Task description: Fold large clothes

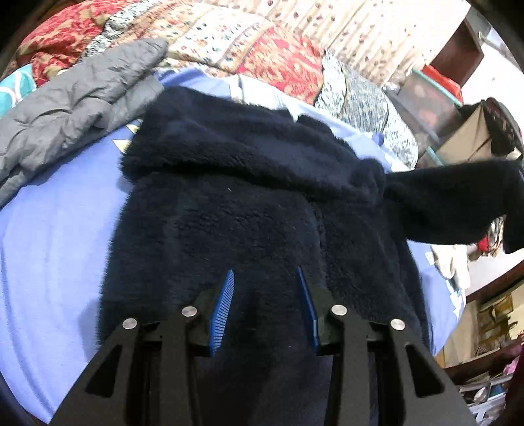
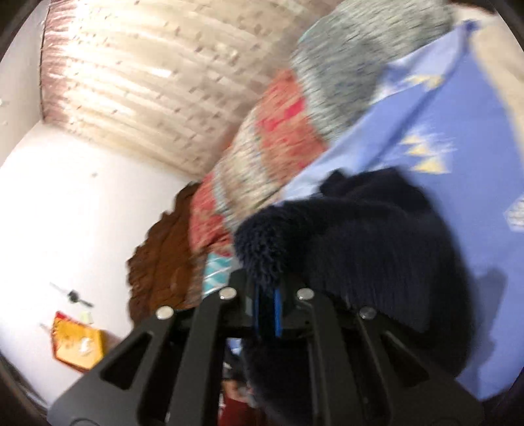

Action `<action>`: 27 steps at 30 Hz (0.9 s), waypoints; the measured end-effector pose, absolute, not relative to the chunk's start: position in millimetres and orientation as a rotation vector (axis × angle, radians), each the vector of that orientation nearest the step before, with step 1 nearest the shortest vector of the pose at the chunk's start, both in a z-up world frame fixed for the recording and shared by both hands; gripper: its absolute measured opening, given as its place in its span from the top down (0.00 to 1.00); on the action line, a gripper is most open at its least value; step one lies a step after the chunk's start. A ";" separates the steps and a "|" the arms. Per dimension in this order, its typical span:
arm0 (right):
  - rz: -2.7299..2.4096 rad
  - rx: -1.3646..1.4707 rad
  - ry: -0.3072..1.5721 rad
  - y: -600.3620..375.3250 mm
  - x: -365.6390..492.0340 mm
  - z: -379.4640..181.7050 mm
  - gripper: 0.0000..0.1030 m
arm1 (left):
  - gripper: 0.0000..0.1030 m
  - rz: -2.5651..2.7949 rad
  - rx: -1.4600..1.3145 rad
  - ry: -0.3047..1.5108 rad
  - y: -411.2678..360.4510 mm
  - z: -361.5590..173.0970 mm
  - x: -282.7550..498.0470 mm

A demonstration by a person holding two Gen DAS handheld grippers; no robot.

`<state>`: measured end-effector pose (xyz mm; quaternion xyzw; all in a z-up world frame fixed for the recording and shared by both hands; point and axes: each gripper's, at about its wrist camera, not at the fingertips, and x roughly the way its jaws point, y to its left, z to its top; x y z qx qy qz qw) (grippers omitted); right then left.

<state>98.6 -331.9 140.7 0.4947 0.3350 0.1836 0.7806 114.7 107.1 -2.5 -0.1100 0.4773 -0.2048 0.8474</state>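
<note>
A dark navy fleece garment (image 1: 249, 196) lay spread on a bed covered with a light blue sheet (image 1: 49, 236). In the left wrist view its near hem ran under the camera, its left edge stopped well short of the sheet's left border, and one sleeve (image 1: 442, 203) stretched off to the right, lifted clear of the bed past the sheet's right edge. Bare blue sheet lay open to the left of the garment. A grey puffer jacket (image 1: 68, 108) occupied the far left of the bed, just beside the fleece collar. Beyond both, a red and cream patterned quilt (image 1: 229, 42) was bunched along the far side, with a pale curtain (image 1: 360, 29) behind it. Cluttered shelves and boxes (image 1: 435, 98) crowded the right side.

The left gripper (image 1: 265, 278) hovered over the near part of the garment, tilted down, its blue-padded jaws partly apart with only fleece surface showing between them; whether the tips touched the pile could not be told.

The right gripper (image 2: 267, 295) had its jaws together, clamped on a fold of the fleece garment (image 2: 360, 236), which bulged up over the fingers. That view was blurred; white wall (image 2: 82, 203) and curtain filled its left half.
</note>
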 end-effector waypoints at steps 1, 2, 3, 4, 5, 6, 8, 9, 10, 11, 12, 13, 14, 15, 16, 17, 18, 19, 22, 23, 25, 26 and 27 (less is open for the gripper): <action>0.425 1.106 0.730 -314.9 120.7 141.0 0.94 | 0.41 -0.426 -0.249 0.991 115.5 1.4 113.9; 0.440 1.146 0.733 -301.7 141.2 139.7 0.93 | 0.41 -0.422 -0.267 0.980 122.0 3.9 113.6; 0.443 1.192 0.731 -281.6 167.1 136.0 0.93 | 0.41 -0.420 -0.285 0.970 129.1 6.2 113.5; 0.440 1.208 0.731 -260.1 190.7 132.8 0.88 | 0.41 -0.415 -0.308 0.959 138.3 8.3 113.1; 0.427 1.193 0.740 -236.7 213.1 129.6 0.84 | 0.41 -0.408 -0.327 0.951 145.5 9.8 113.1; 0.414 1.162 0.751 -210.2 229.6 124.4 0.79 | 0.41 -0.400 -0.345 0.946 151.9 10.5 113.9; 0.403 1.069 0.770 -165.7 272.0 102.0 0.25 | 0.41 -0.376 -0.383 0.946 164.3 9.0 117.9; 0.391 0.971 0.803 -138.7 292.6 83.8 0.16 | 0.41 -0.360 -0.394 0.951 169.1 7.7 119.7; 0.346 0.850 0.851 -112.9 307.3 66.0 0.17 | 0.41 -0.340 -0.405 0.960 172.5 6.8 123.2; 0.287 0.724 0.910 -82.5 320.8 41.5 0.19 | 0.41 -0.332 -0.412 0.964 175.7 6.3 125.4; 0.294 0.683 0.951 -65.0 326.3 21.4 0.21 | 0.41 -0.327 -0.415 0.966 178.0 6.7 127.3; 0.318 0.663 1.003 -50.2 326.8 5.7 0.23 | 0.41 -0.322 -0.411 0.963 179.0 8.7 129.8; 0.355 0.655 1.046 -40.0 323.5 -5.9 0.24 | 0.41 -0.321 -0.401 0.956 179.0 11.4 132.9; 0.429 0.635 1.062 -32.4 315.7 -9.9 0.24 | 0.41 -0.323 -0.393 0.951 179.7 13.5 135.8; 0.490 0.600 1.037 -33.9 302.9 -4.7 0.25 | 0.41 -0.327 -0.377 0.946 176.6 16.3 143.0; 0.534 0.566 0.977 -46.9 286.2 6.4 0.25 | 0.41 -0.331 -0.365 0.942 174.0 18.2 148.9; 0.538 0.544 0.920 -63.4 275.2 15.9 0.25 | 0.41 -0.336 -0.354 0.937 170.5 20.1 155.7; 0.519 0.514 0.862 -84.2 263.1 26.9 0.25 | 0.41 -0.342 -0.343 0.930 163.7 22.6 166.9; 0.287 0.342 0.678 -175.5 225.5 58.7 0.25 | 0.41 -0.370 -0.331 0.916 140.5 29.0 198.7; 0.212 0.307 0.656 -197.0 221.3 60.4 0.26 | 0.41 -0.369 -0.308 0.912 131.1 30.5 208.7; 0.061 0.283 0.659 -260.4 210.9 53.4 0.28 | 0.41 -0.350 -0.253 0.912 109.1 29.2 236.8; 0.013 0.302 0.673 -287.7 207.6 45.3 0.28 | 0.40 -0.355 -0.246 0.925 101.9 25.5 250.0; -0.020 0.323 0.683 -307.2 202.8 38.2 0.28 | 0.39 -0.359 -0.238 0.966 92.4 16.9 270.6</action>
